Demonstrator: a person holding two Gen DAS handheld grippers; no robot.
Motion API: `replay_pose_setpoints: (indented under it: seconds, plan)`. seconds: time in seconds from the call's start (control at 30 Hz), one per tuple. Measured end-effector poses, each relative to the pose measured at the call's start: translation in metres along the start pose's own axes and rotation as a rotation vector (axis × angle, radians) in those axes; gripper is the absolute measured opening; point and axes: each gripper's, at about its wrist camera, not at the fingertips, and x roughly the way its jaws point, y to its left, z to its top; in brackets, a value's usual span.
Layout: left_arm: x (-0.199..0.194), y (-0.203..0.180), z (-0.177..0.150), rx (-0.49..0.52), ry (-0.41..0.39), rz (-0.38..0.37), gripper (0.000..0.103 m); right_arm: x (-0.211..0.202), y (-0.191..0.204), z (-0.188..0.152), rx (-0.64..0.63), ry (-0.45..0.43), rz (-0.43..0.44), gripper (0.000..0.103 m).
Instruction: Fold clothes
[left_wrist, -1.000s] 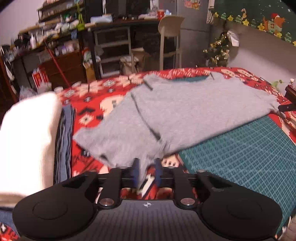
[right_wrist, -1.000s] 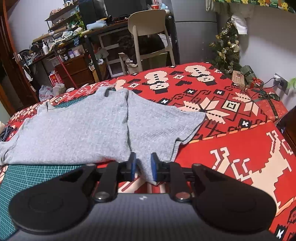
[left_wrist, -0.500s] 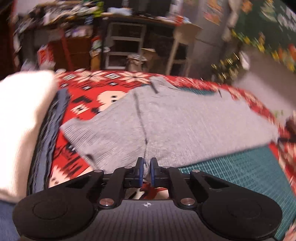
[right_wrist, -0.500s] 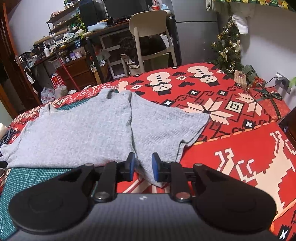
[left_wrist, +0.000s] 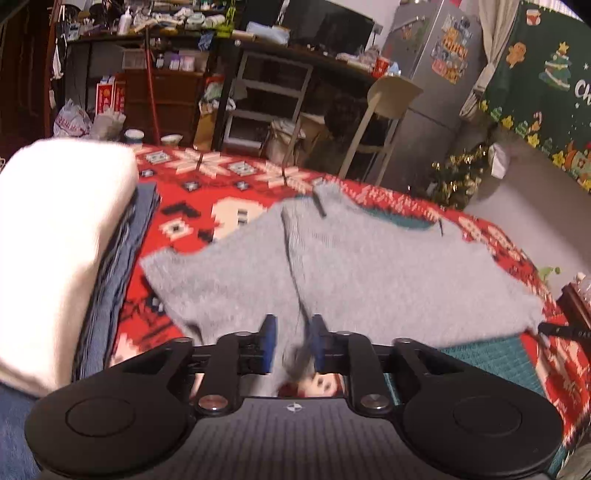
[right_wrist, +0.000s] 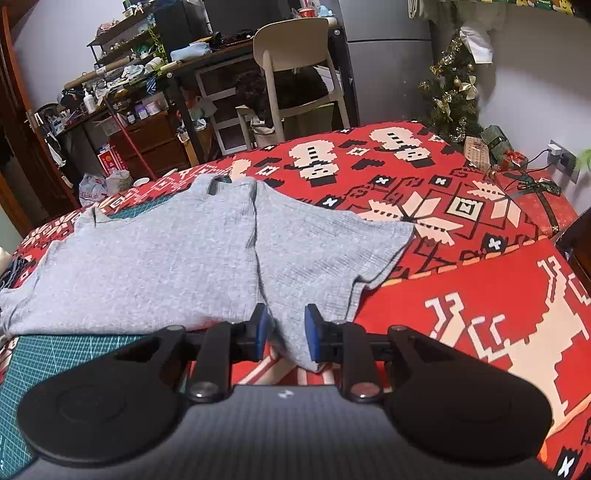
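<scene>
Spread flat, a grey T-shirt lies across the red patterned bed, each spread hand-held gripper, left and right, straddling a lower corner; soft, light knit likely handles best pinched at hem corners.

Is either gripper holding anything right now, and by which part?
Nothing is held. Left gripper and right gripper are open, jaws straddling the near hem of the grey knit T-shirt.
</scene>
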Motion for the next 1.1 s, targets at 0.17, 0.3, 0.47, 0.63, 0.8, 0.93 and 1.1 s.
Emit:
replay_pose_setpoints:
  seconds: [0.17,0.3,0.47,0.63,0.8,0.93,1.1]
  plan:
    - [0.028,-0.004,0.028,0.018,-0.022,0.006,0.036,0.005,0.004,0.014,0.013,-0.021,0.016,0.024]
    - [0.057,0.001,0.05,-0.014,-0.019,0.007,0.034,0.015,0.011,0.03,-0.012,-0.037,0.017,0.024]
    - [0.09,0.009,0.068,-0.055,0.024,0.014,0.033,0.03,0.015,0.047,-0.012,-0.056,0.021,0.024]
    - [0.107,0.005,0.07,-0.043,0.06,0.013,0.031,0.046,0.018,0.056,-0.017,-0.057,0.022,0.024]
    - [0.111,-0.001,0.068,-0.007,0.057,0.026,0.017,0.06,0.017,0.062,-0.008,-0.055,0.008,0.024]
    - [0.11,-0.009,0.067,0.044,0.039,0.053,0.006,0.068,0.015,0.07,0.008,-0.057,-0.009,0.024]
    - [0.101,-0.017,0.067,0.097,0.004,0.077,0.005,0.081,0.021,0.079,0.005,-0.053,0.001,0.024]
